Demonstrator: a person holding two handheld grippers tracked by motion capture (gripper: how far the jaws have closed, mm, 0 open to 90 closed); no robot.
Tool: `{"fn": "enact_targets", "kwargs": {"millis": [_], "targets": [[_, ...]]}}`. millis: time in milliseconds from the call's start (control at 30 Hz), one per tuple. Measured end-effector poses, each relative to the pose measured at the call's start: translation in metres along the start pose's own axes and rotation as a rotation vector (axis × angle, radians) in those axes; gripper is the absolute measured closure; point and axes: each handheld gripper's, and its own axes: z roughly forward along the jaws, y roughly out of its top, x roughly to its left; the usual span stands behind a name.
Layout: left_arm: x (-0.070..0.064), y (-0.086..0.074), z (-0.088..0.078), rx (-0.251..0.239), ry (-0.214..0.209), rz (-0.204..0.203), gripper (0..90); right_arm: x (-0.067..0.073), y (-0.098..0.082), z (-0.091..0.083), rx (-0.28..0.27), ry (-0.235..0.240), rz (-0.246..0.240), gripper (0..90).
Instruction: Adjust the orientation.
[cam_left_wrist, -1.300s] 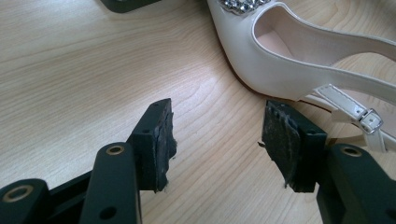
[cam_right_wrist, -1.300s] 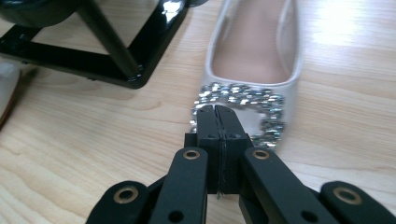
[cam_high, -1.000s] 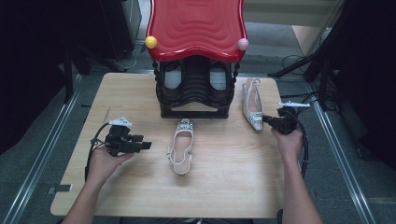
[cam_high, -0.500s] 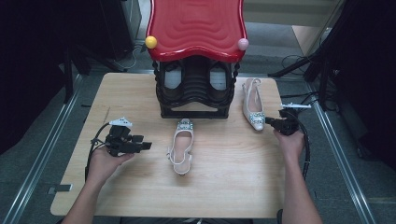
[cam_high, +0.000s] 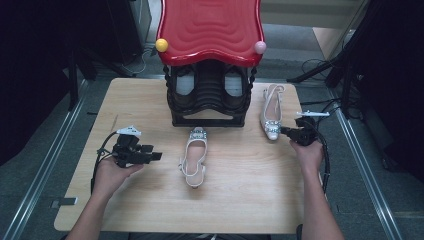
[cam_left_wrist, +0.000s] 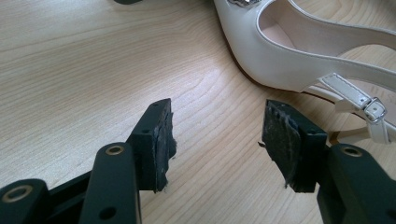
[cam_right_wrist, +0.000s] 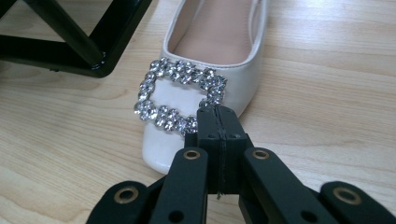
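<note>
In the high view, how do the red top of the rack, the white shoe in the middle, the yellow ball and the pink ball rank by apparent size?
1. red top, clearly largest.
2. white shoe in the middle.
3. yellow ball and pink ball: they look alike, so I leave them unranked.

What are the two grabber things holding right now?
Nothing is held. The left gripper has open jaws beside the white slingback shoe, touching nothing. The right gripper has its jaws shut together, empty, at the other white shoe's sparkly rhinestone buckle.

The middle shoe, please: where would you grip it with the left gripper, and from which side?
Probably the shoe by its side wall near the heel strap, approached from its left: it lies flat, that wall faces the open left gripper.
</note>
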Motion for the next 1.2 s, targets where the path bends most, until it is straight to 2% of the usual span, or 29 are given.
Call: {"fn": "enact_targets", "kwargs": {"millis": [400,700,1200], "targets": [[0.0,-0.001,-0.001,0.003,0.001,-0.004,43.6,0.018,0.001,0.004,0.017,0.033,-0.038,90.0],[0.001,-0.004,-0.004,-0.004,0.011,-0.011,43.6,0.03,0.005,0.012,0.018,0.054,-0.084,90.0],[0.001,-0.018,-0.015,-0.017,0.031,-0.04,43.6,0.049,0.018,0.033,0.021,0.095,-0.107,90.0]]}}
